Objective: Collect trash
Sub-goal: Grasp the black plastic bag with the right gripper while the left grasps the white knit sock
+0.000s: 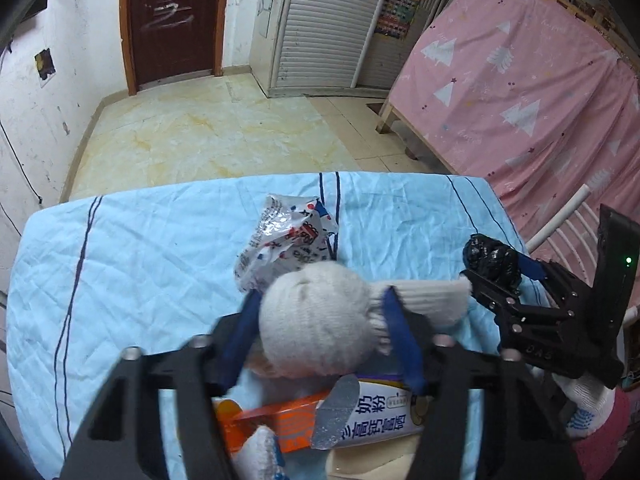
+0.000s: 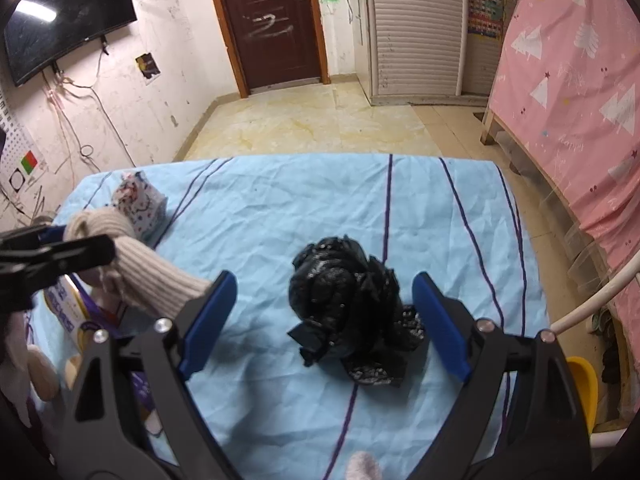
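Left gripper [image 1: 320,332]: blue pads pressed against both sides of a cream knitted sock [image 1: 316,320], so it reads as clamped on the sock and lifted clear of the surface; the cuff trails toward the right.
Beneath the sock: an orange and white milk-powder packet [image 1: 320,420] lies at the near edge of the blue-sheeted surface [image 1: 140,248], probably waiting to be gathered.
Beyond the sock: a crumpled printed wrapper [image 1: 284,240] sits mid-surface toward the far edge, untouched.
Right gripper [image 2: 324,320]: jaws spread wide, one pad on each side of a crumpled black plastic bag [image 2: 344,308]; neither pad seems to press it, so nothing is held yet.
Black bag position: resting on the surface right of centre, between the stripes.
Likely reason: the bag is bracketed for a pinch, as it is soft and will crush when squeezed.
Wrapper from the right wrist view: near the far left corner.
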A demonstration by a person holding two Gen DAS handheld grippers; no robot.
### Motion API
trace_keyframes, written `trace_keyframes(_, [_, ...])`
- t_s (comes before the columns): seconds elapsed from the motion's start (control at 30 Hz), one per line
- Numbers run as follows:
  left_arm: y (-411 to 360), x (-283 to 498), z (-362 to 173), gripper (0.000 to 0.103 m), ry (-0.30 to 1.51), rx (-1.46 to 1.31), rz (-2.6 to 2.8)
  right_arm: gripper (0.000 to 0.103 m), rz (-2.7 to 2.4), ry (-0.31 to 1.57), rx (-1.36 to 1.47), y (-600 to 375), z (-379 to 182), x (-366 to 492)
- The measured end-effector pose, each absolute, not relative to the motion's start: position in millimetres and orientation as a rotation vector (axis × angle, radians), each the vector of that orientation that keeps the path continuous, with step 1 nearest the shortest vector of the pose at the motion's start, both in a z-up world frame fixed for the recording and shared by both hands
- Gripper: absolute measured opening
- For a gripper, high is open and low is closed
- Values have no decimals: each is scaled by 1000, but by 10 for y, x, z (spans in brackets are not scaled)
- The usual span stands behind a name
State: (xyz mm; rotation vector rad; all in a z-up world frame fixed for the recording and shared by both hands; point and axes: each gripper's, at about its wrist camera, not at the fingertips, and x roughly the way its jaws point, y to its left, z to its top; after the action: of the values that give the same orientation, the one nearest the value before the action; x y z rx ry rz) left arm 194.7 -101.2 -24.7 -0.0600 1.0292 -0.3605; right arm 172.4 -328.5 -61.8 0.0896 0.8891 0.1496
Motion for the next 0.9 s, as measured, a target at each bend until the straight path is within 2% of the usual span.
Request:
trace_keyframes(0.17, [-1006, 1859, -184, 37, 998, -51, -361, 47, 135, 895, 67, -3291, -652, 1715])
trace_keyframes(0.2, [-1000, 1837, -166, 37, 993, -58, -365, 31, 133, 892, 60, -3279, -648, 1707])
trace_keyframes(0.23, [-985, 1824, -149, 37, 987, -64, -367, 29, 131, 888, 54, -3268, -643, 1694])
trace_keyframes(0.9, [-1064, 1233, 588, 37, 793, -65, -382, 27, 134, 699, 76, -3356, -217, 1056])
